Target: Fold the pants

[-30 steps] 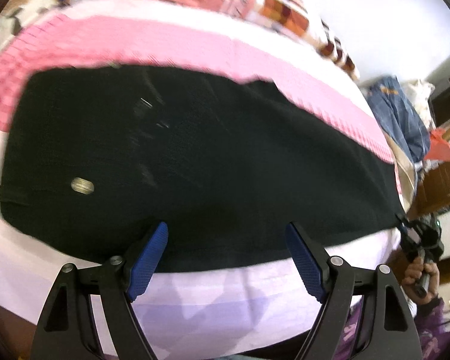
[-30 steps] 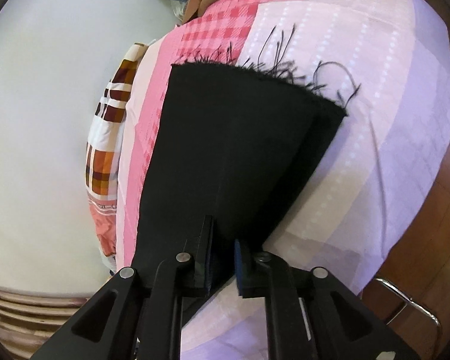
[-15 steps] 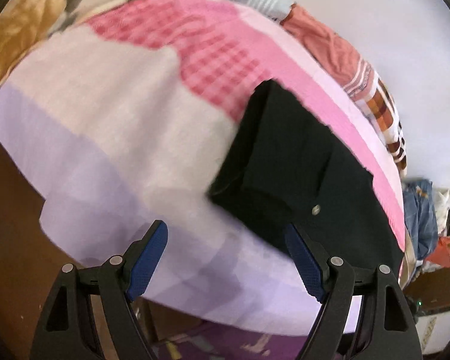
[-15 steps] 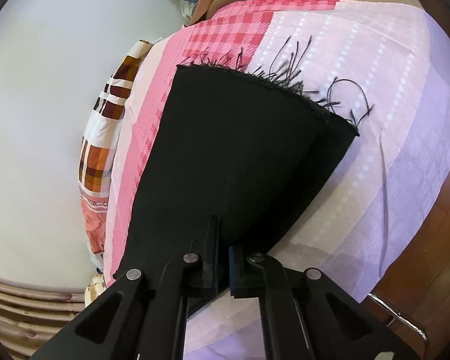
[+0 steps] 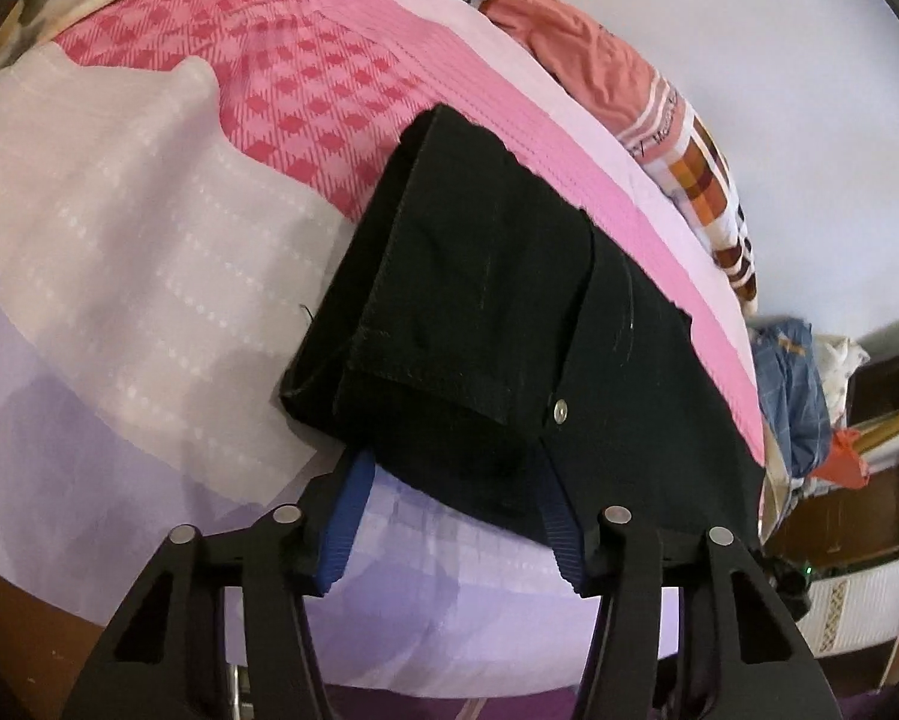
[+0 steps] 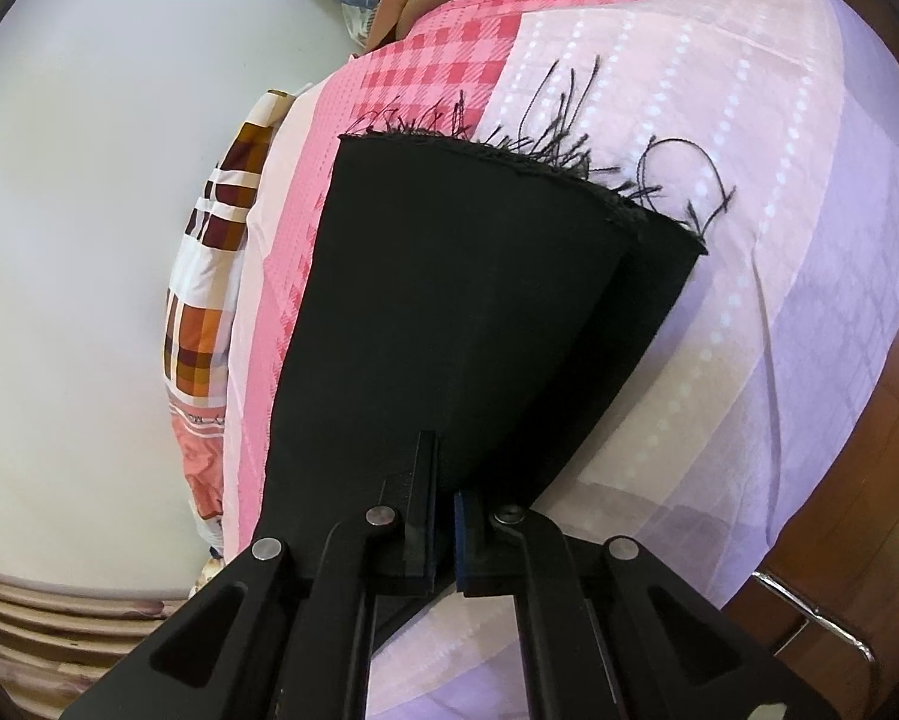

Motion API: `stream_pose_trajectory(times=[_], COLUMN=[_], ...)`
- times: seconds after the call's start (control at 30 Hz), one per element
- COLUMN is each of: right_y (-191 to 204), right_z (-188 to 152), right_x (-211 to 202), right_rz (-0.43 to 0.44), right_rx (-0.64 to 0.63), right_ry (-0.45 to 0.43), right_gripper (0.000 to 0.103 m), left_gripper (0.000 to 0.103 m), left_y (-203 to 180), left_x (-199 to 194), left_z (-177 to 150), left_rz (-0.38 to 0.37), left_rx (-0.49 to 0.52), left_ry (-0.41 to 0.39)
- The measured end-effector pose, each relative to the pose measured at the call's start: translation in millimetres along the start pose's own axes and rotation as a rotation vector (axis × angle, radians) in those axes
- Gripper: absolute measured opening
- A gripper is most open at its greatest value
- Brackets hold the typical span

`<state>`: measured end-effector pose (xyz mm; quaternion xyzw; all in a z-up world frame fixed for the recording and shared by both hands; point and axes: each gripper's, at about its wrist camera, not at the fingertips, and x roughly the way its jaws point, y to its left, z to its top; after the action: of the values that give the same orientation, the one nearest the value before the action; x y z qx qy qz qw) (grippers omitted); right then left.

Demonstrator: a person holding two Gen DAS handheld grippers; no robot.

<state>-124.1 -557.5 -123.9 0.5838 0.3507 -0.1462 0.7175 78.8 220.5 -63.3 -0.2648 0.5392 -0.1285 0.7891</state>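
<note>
Black pants (image 5: 497,324) lie flat on a pink and lilac bedsheet (image 5: 149,276). In the left wrist view I see the waist end, with a silver button (image 5: 560,411). My left gripper (image 5: 455,516) is open, its blue pads on either side of the near waist corner, whose edge hangs between them. In the right wrist view the leg end (image 6: 479,312) shows, with a frayed hem (image 6: 569,156). My right gripper (image 6: 443,516) is shut on the near edge of the pants leg.
Patterned pillows and bedding (image 5: 659,108) lie along the far wall. A heap of blue clothes (image 5: 791,384) and wooden furniture (image 5: 863,480) stand beyond the bed's far end. The wooden bed frame (image 6: 857,480) runs along the near edge.
My left gripper has swung from the middle of the pants to the waist end and moved in on its near corner, with the jaws somewhat narrower. My right gripper has stayed shut on the leg.
</note>
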Motion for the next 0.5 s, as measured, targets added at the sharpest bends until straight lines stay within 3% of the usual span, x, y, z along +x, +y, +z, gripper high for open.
stream_pose_trajectory(times=[0.07,0.27,0.5], right_y=[6.3,16.1,2.9], right_z=[-0.9,-3.6,-2.7], right_x=[0.1,-7.4,-9.2], right_rz=[-0.022,-0.074,-0.087], right_rx=[-0.025,-0.076,-0.032], right_ry=[-0.002,-0.005,0.011], right_gripper=[0.003,0.003,0.003], left_gripper=[0.017,0.016,0.016], left_y=[-1.4,-12.7,2.8], left_x=[-7.6,-8.4,-5.6], left_z=[2.6,2.3,2.3], left_rz=[0.005,0.123,0.117], left_rx=[-0.003,0.015,-0.01], left_ry=[-0.03,-0.049,0.006])
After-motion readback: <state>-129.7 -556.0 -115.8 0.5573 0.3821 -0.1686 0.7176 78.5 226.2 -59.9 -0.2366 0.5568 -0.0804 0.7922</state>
